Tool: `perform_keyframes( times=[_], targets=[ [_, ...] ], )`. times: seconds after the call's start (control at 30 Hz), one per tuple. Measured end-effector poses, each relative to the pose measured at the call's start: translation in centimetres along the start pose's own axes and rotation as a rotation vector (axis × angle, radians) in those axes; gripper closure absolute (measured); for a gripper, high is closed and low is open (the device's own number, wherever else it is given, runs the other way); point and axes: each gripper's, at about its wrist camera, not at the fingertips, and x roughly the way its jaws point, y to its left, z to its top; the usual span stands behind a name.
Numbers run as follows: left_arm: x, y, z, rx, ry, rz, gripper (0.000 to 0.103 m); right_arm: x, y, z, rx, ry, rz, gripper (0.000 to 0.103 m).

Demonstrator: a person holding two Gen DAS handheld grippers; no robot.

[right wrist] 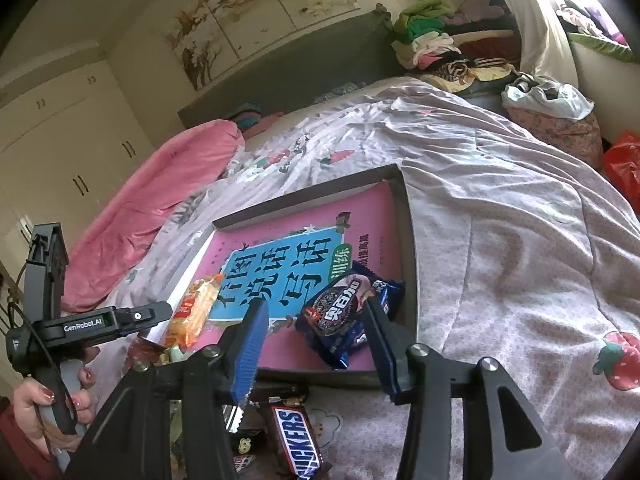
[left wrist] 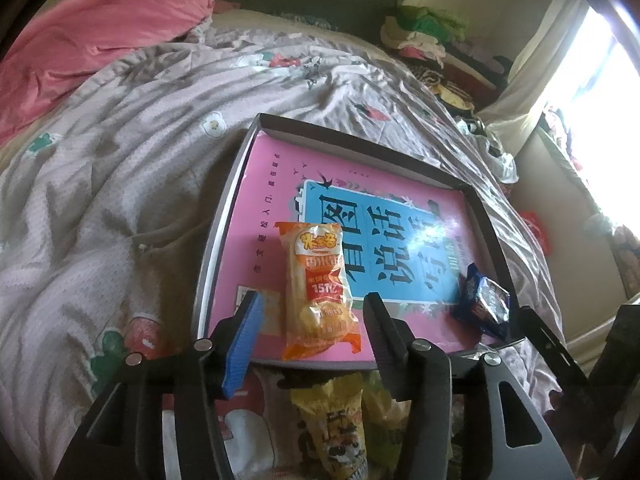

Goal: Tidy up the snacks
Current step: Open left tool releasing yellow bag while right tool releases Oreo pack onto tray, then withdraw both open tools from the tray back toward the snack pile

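Note:
A shallow grey box (left wrist: 224,216) with a pink and blue printed bottom lies on the bed; it also shows in the right wrist view (right wrist: 408,216). An orange rice-cracker packet (left wrist: 318,288) lies in it near the front edge, between the open jaws of my left gripper (left wrist: 314,310), which does not touch it. A blue Oreo packet (right wrist: 340,316) lies at the box's front right corner, between the open jaws of my right gripper (right wrist: 314,316). Both packets show in the other views: the Oreo packet (left wrist: 484,304) and the orange packet (right wrist: 196,312).
A Snickers bar (right wrist: 298,440) and a yellow snack bag (left wrist: 340,428) lie on the quilt (left wrist: 120,184) in front of the box. A pink duvet (left wrist: 92,36) lies at the far left. Piled clothes (right wrist: 436,40) sit by the headboard.

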Motion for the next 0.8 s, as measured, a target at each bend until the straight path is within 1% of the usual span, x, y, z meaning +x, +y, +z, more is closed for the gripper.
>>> perform_keyframes(
  times=[0.17,0.3,0.8],
  targets=[
    [-0.5,0.1,-0.2,0.001,-0.007,0.002,0.044,-0.2,0.3,0.0,-0.012,-0.006,0.001,0.049],
    [-0.8,0.3,-0.5,-0.002,-0.004,-0.001,0.038,-0.5,0.6,0.0,-0.015,-0.011,0.015,0.046],
    [-2.2,0.9,-1.5,-0.001,-0.004,-0.01,0.03,-1.3,1.3,-0.3,-0.03,-0.02,0.048,0.04]
  ],
)
